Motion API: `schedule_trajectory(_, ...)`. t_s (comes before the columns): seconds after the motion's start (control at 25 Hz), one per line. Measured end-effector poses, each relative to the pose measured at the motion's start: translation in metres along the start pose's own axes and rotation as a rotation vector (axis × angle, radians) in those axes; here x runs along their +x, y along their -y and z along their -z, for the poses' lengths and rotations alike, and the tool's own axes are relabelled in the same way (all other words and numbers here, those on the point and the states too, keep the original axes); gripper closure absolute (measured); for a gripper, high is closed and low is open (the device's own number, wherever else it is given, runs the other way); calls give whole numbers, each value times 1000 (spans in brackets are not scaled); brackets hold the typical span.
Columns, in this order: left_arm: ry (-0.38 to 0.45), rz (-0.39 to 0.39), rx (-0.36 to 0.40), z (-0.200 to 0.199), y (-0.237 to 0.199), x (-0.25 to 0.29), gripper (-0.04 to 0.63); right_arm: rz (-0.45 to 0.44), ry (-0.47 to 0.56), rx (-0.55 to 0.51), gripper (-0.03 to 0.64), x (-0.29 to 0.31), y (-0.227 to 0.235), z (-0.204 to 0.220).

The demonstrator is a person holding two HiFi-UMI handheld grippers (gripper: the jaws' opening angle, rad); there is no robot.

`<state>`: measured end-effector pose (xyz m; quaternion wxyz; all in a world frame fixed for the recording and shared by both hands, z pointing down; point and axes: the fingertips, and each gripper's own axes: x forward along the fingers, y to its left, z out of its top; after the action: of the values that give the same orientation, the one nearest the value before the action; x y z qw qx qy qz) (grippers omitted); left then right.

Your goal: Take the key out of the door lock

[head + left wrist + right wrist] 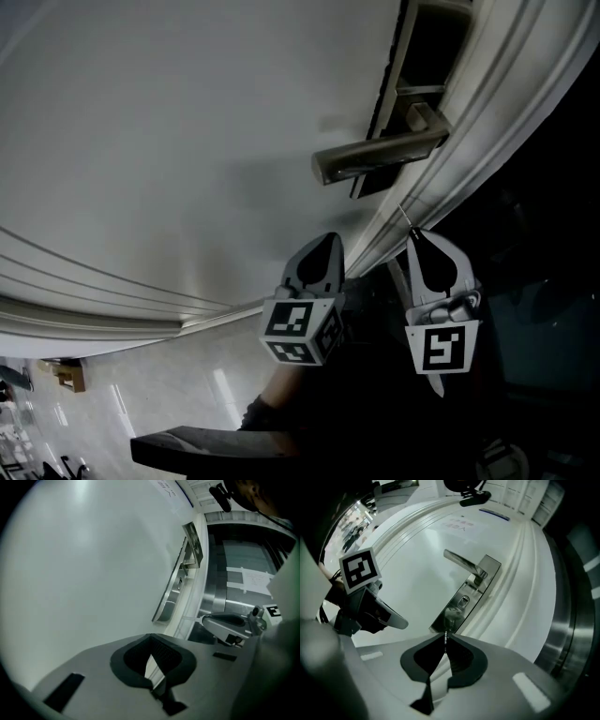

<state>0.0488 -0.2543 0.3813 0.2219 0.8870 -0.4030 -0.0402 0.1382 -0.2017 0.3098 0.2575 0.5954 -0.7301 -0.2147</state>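
- The right gripper (446,637) has its jaws clenched on the key (446,641). In the right gripper view the key shows edge-on as a thin metal strip pinched at the jaw tips.
- In the head view the key's tip pokes out of those jaws as a fine line, right of centre. It lies against the moulded edge of the door (187,141), below the lever handle (375,157).
- The key is clear of the keyhole (463,602). The keyhole sits in the lock plate (454,613) just above the jaw tips in the right gripper view, and the key does not touch it.
- The left gripper (150,638) has its jaws closed together with nothing between them. It is aimed along the white door face, with the handle and plate in the upper right of its view.
- In the head view both grippers sit low in the centre, side by side, marker cubes toward the camera.
- A pale tiled floor (141,394) shows in the lower left corner.
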Motion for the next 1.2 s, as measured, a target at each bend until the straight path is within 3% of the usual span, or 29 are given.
schedule_trajectory(0.24,-21,-13,-9,9,-7,-4,595,-76,-37,128,604,-6,-10,16)
schedule_trajectory(1.2,-25,10,-4,11,4,-3,595,-83,-61,79,604,-15,-6,19)
